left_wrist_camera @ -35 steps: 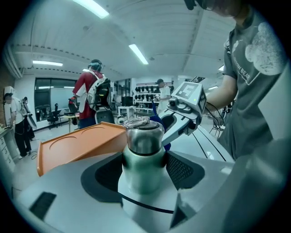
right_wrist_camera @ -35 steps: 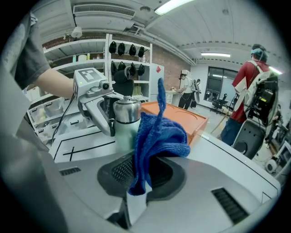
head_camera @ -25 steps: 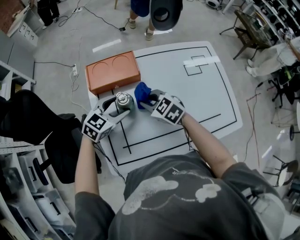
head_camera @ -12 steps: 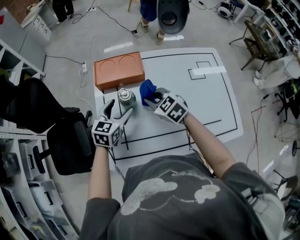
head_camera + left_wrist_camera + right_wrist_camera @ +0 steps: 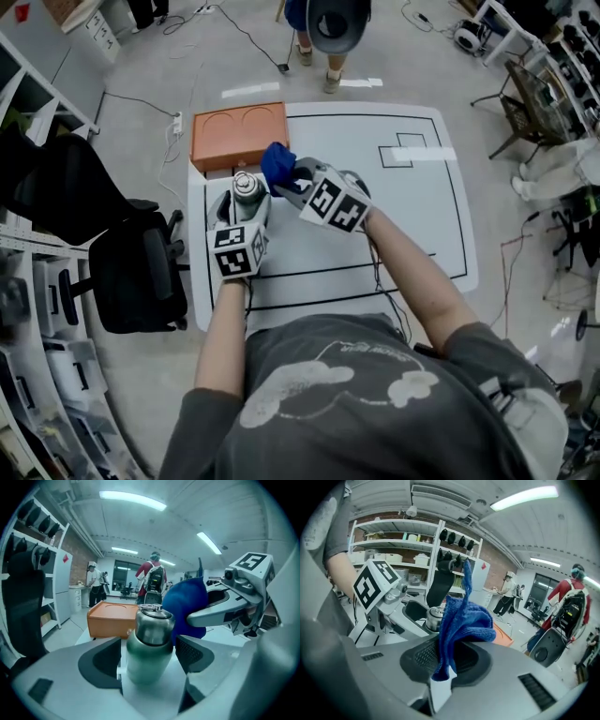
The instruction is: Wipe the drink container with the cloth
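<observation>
Since the earlier frame, rolls the left gripper (image 5: 246,208) upright, jaws just opening round the drink container (image 5: 246,186), not pressing it (near the table's (image 5: 394,216) far left corner). Pinches the cloth (image 5: 277,164) in the right gripper (image 5: 295,183) beside the cap; wiping probably unfinished.

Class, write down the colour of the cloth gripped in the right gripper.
The cloth is blue; the right gripper view shows it best.

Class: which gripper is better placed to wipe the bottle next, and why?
Right. The right gripper grips the blue cloth beside the bottle; the left gripper has just been opening its jaws, bottle between them.
</observation>
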The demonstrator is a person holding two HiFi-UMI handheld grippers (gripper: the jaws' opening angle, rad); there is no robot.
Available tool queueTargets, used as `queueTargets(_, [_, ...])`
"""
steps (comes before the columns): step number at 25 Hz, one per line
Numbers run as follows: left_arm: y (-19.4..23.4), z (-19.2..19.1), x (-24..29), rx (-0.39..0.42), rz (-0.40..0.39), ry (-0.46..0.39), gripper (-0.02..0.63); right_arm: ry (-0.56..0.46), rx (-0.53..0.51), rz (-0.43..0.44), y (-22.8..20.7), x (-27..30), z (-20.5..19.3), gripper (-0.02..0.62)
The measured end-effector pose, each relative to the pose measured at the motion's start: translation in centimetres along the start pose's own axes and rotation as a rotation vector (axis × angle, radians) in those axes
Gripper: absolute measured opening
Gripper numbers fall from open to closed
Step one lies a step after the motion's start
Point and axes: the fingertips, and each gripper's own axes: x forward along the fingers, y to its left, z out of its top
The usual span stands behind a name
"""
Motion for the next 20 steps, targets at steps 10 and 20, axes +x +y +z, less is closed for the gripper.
queueTargets(10, [-0.3,-0.1,0.3,0.087,-0.119,0.043,0.314,-0.01,-0.138,0.135,0.3,1.9,1.4,0.044])
queueTargets(20, [-0.5,0.0,0.1,0.239,-0.413,0.104,0.314,0.036,-0.043,0.182,0.4,4.1,-0.9,0.043])
